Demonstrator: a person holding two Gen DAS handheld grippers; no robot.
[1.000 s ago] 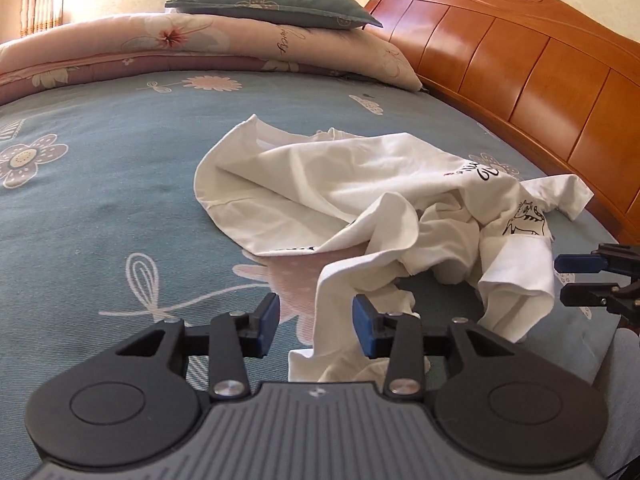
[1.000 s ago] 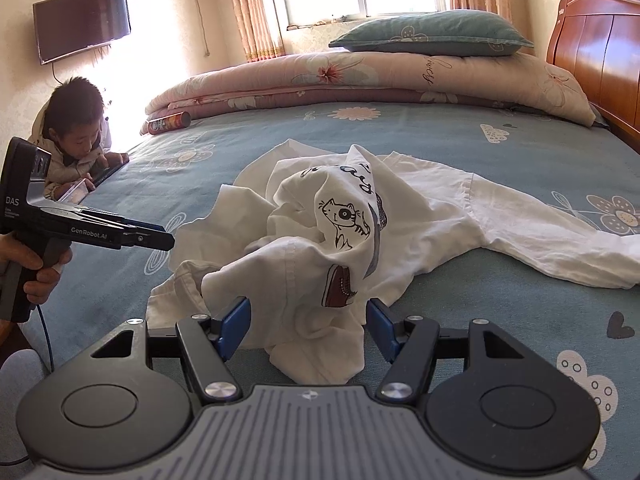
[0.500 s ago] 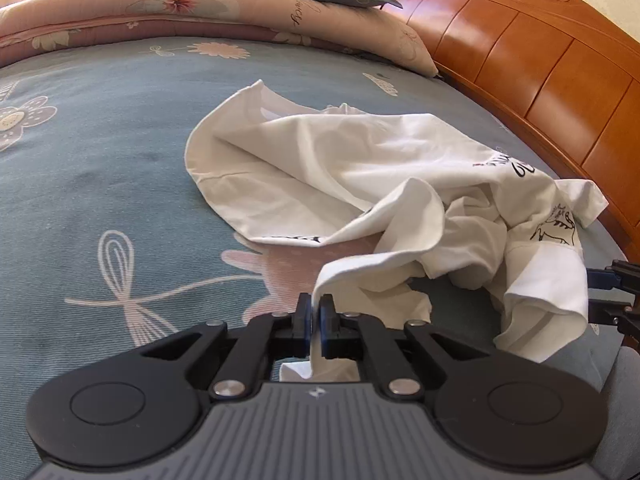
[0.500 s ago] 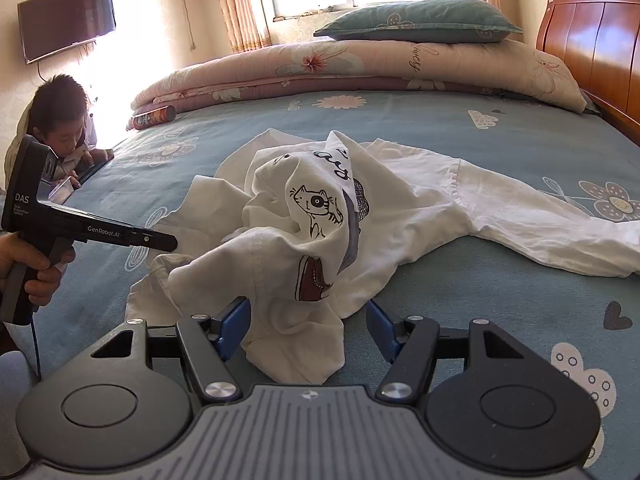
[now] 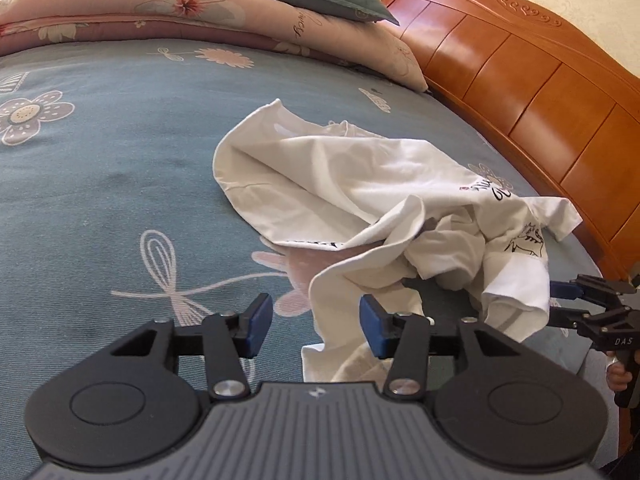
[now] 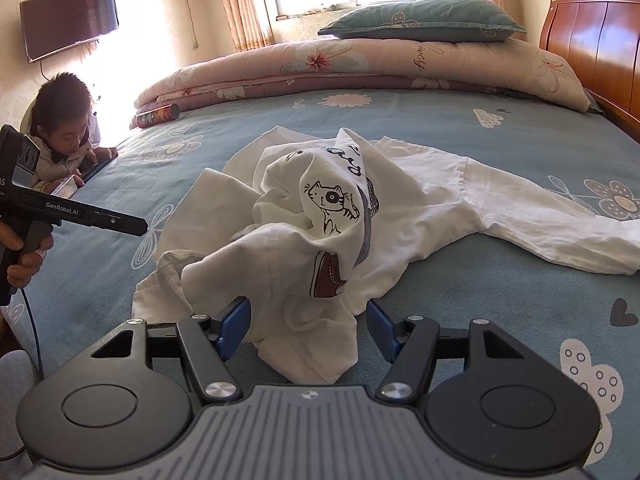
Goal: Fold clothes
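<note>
A crumpled white shirt (image 5: 344, 184) with cartoon prints lies on the blue flowered bedspread (image 5: 100, 184). My left gripper (image 5: 316, 322) hovers at the shirt's near corner. Its jaws are opening, and a hanging fold of cloth sits loosely between the pads, nearer the right one. In the right wrist view the shirt (image 6: 332, 216) is bunched up with a cat drawing on top and one sleeve stretched to the right. My right gripper (image 6: 308, 326) is open, its pads on either side of the shirt's near bulge without pressing it. Each gripper appears in the other's view: the right gripper (image 5: 560, 300) and the left gripper (image 6: 136, 226).
A wooden headboard (image 5: 520, 92) runs along the right side. A rolled pink quilt (image 6: 360, 68) with a green pillow (image 6: 424, 20) lies at the back. A person (image 6: 64, 136) leans on the bed's far left edge, near a can (image 6: 158, 115). A TV (image 6: 68, 20) hangs on the wall.
The left gripper's jaws closed on the shirt's near fold half a second ago and have since spread apart again, shifting slightly. The right gripper stays as it was.
</note>
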